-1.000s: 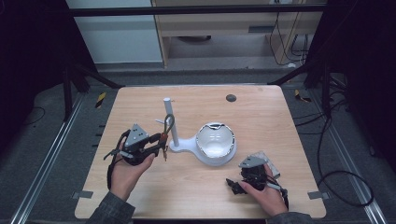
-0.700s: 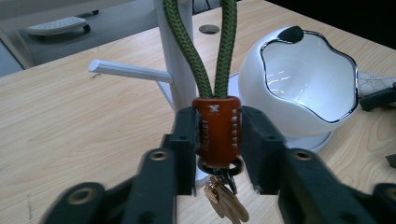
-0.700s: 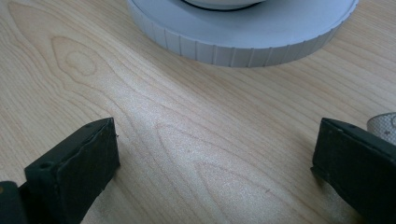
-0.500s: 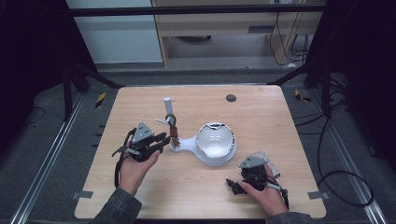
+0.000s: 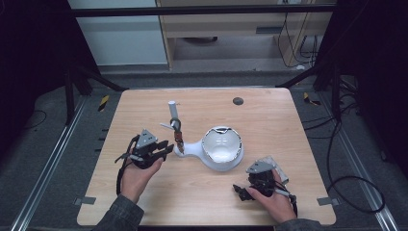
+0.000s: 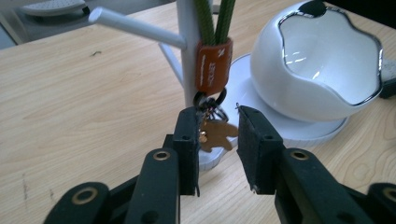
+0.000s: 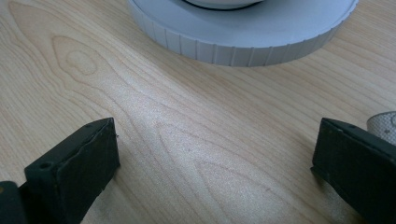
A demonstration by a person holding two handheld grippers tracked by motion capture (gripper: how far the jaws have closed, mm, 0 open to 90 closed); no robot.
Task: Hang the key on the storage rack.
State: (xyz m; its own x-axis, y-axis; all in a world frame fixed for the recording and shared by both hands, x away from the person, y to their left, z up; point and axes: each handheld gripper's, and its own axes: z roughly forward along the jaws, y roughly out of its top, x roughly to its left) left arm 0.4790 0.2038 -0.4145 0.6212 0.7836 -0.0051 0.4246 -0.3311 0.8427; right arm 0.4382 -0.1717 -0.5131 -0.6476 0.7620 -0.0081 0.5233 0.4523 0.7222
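Observation:
A white stand (image 5: 173,113) rises from a white base that also carries a white bowl (image 5: 221,144) with a chrome rim. A keychain (image 5: 178,137) hangs from the stand's peg by a green cord. In the left gripper view its orange leather tag (image 6: 213,67) lies against the post (image 6: 187,28), with a brass key (image 6: 218,135) dangling below. My left gripper (image 6: 217,128) is open, its jaws on either side of that key with a gap at each side. It sits just left of the stand (image 5: 168,147). My right gripper (image 5: 239,191) rests open on the table near the front right, facing the base (image 7: 243,28).
The bowl (image 6: 322,60) stands just right of the post. A small dark round spot (image 5: 237,101) marks the table's far side. A grey textured piece (image 7: 383,123) shows at the right edge beside the right jaw. Bare wood (image 5: 144,110) lies left of the stand.
My left gripper carried the keychain right and up to the stand. The keychain now hangs from the peg and the jaws have parted. The right gripper has not moved.

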